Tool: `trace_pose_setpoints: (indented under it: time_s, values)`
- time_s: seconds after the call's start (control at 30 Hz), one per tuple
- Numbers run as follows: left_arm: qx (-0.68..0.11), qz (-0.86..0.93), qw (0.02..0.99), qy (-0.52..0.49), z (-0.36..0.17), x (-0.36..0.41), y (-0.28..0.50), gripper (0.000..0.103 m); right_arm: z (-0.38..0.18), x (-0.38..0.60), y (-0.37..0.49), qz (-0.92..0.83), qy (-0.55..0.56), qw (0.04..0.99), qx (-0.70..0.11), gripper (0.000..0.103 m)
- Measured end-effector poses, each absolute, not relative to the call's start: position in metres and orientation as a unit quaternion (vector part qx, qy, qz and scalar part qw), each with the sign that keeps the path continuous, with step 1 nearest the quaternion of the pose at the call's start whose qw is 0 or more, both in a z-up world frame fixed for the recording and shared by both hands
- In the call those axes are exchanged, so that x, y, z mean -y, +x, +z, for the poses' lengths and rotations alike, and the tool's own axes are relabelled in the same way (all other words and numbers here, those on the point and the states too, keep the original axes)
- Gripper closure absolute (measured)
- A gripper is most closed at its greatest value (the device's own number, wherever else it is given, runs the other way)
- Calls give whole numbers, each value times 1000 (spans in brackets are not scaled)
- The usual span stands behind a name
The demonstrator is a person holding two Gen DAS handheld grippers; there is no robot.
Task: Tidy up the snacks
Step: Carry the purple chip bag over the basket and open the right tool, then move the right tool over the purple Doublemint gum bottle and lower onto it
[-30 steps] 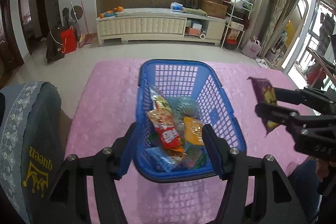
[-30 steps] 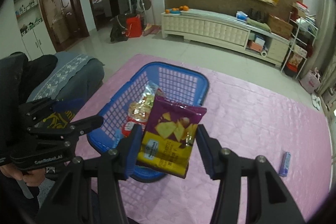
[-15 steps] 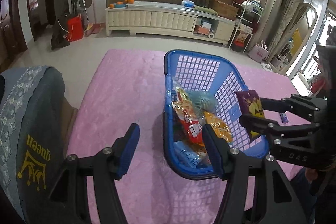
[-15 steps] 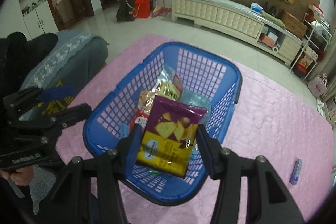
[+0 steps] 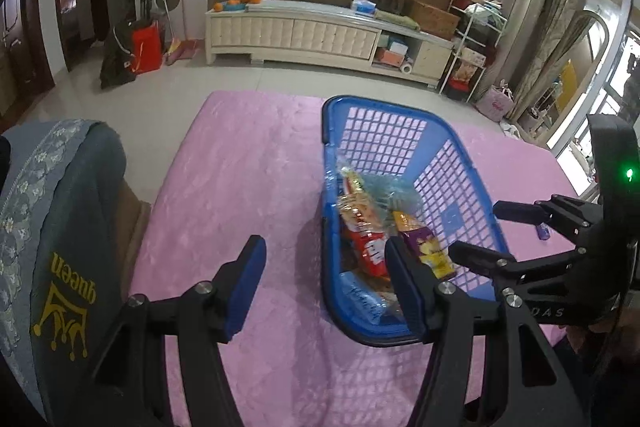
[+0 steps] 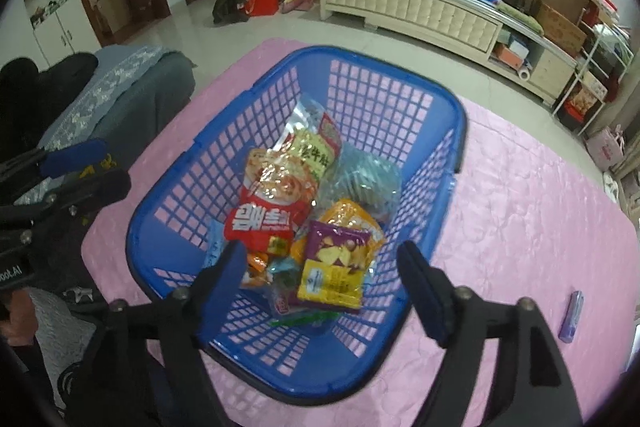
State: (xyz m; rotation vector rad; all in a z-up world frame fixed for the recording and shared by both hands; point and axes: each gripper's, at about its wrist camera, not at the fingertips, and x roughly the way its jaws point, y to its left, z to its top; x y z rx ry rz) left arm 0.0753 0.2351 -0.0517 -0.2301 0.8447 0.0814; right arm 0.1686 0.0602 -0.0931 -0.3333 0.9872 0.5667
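A blue plastic basket (image 6: 436, 163) stands on the pink tablecloth and holds several snack packets. A purple and yellow chip packet (image 6: 334, 269) lies loose on top of the pile, beside a red packet (image 6: 266, 211). My right gripper (image 6: 322, 287) is open and empty, just above the basket's near end. In the left wrist view the basket (image 5: 468, 163) is to the right, the purple packet (image 5: 428, 251) lies inside it, and the right gripper (image 5: 480, 231) hovers over its right rim. My left gripper (image 5: 324, 283) is open and empty over the cloth at the basket's left wall.
A small purple packet (image 6: 572, 315) lies on the pink cloth (image 6: 520, 227) right of the basket. A grey-blue covered chair (image 5: 52, 227) stands at the table's left edge. A cream cabinet (image 5: 304, 35) lines the far wall.
My right gripper moved over the basket, opened and let go of the purple chip packet, which now lies in the basket. My left gripper shifted left, off the basket.
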Motion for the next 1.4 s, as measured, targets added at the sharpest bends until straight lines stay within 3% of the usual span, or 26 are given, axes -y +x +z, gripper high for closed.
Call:
trace_pose_setpoints:
  time_s: [0.5,0.57,0.7,0.83,1.4]
  values:
    - [-395,-14,916,-60,-21,-158,88,40,-34,33,158,243,-112,866,-423,9]
    - [-395,-14,917,-52,-17,-144,92,21,-31,48,158,234,-106,871,-418,7]
    - [-389,-24,920,-35,-13,-115,102,15,-25,77,160,218,-96,879,-412,2]
    - [-381,-33,923,-44,-14,-93,113,0,-23,107,163,199,-95,886,-407,0]
    - [-426,-66,902,-24,-43,-3,177,0,-45,213,197,134,-60,895,-421,0]
